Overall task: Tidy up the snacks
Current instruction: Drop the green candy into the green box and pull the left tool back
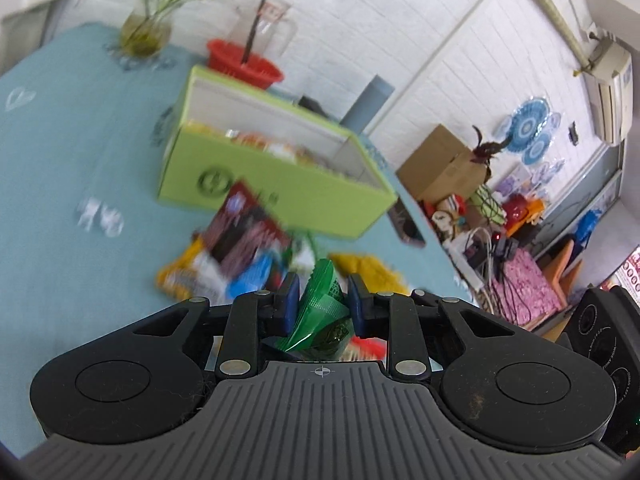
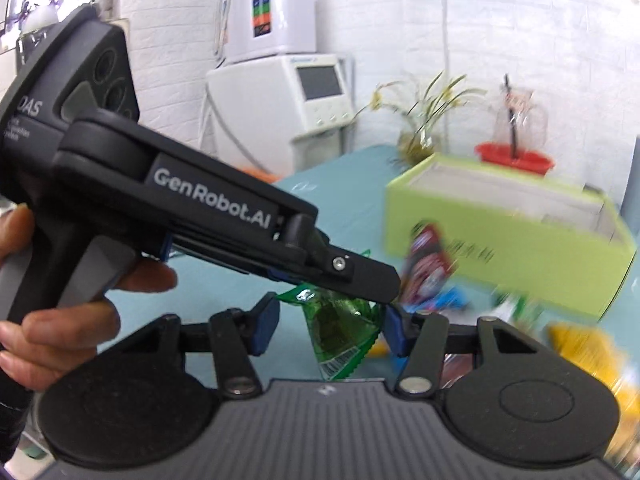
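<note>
Left gripper (image 1: 323, 307) pinches the green snack packet (image 1: 322, 312), lifted for the green box (image 1: 276, 184) ahead; right gripper (image 2: 328, 330) stands open around it, holding nothing

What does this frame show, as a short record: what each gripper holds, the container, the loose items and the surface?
left gripper: shut on green packet
right gripper: open, fingers either side of the same green packet
container: green box, open, snacks inside
airborne: dark red packet, blurred, in front of the box
loose snacks: yellow bag and others near the box
surface: teal tablecloth
</note>
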`<state>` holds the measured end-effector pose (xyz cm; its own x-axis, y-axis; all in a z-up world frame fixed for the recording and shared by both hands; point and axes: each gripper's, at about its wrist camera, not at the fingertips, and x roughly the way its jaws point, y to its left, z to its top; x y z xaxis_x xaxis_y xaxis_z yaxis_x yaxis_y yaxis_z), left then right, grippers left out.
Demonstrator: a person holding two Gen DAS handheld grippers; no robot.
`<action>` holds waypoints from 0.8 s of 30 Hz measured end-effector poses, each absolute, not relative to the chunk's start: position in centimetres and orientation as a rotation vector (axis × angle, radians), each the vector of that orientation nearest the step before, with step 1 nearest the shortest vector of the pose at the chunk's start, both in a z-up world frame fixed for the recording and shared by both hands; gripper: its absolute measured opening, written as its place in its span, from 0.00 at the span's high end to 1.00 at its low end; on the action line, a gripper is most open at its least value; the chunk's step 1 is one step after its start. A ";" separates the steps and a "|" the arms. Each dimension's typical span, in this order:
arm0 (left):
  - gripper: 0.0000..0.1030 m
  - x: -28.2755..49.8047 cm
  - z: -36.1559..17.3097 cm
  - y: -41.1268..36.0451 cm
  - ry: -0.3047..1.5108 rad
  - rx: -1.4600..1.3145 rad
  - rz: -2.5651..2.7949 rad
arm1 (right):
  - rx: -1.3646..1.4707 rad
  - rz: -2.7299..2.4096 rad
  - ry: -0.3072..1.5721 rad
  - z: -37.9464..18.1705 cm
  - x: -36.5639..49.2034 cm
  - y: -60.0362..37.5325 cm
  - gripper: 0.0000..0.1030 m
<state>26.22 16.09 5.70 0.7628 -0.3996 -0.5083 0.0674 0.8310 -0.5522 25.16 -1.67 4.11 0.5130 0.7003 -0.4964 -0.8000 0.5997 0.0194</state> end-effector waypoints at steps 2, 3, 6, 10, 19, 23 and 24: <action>1.00 29.6 7.4 16.1 0.641 -0.519 -0.264 | -0.248 0.894 0.476 5.6 28.2 -1.2 0.45; 1.00 31.2 8.1 16.1 0.634 -0.508 -0.267 | -0.262 0.883 0.472 6.3 29.9 -0.9 0.44; 1.00 36.7 10.1 16.4 0.619 -0.470 -0.258 | -0.321 0.837 0.467 7.7 35.2 0.8 0.44; 0.99 43.3 10.4 17.1 0.626 -0.428 -0.222 | -0.347 0.820 0.526 7.7 41.9 2.8 0.39; 0.42 43.5 8.0 19.2 0.573 -0.361 -0.099 | -0.264 0.801 0.495 5.8 43.9 1.3 0.01; 0.38 40.8 8.2 18.4 0.568 -0.352 -0.106 | -0.215 0.816 0.483 6.2 42.2 -0.4 0.01; 0.35 40.0 8.3 18.0 0.564 -0.351 -0.113 | -0.211 0.820 0.484 6.3 41.4 -0.8 0.01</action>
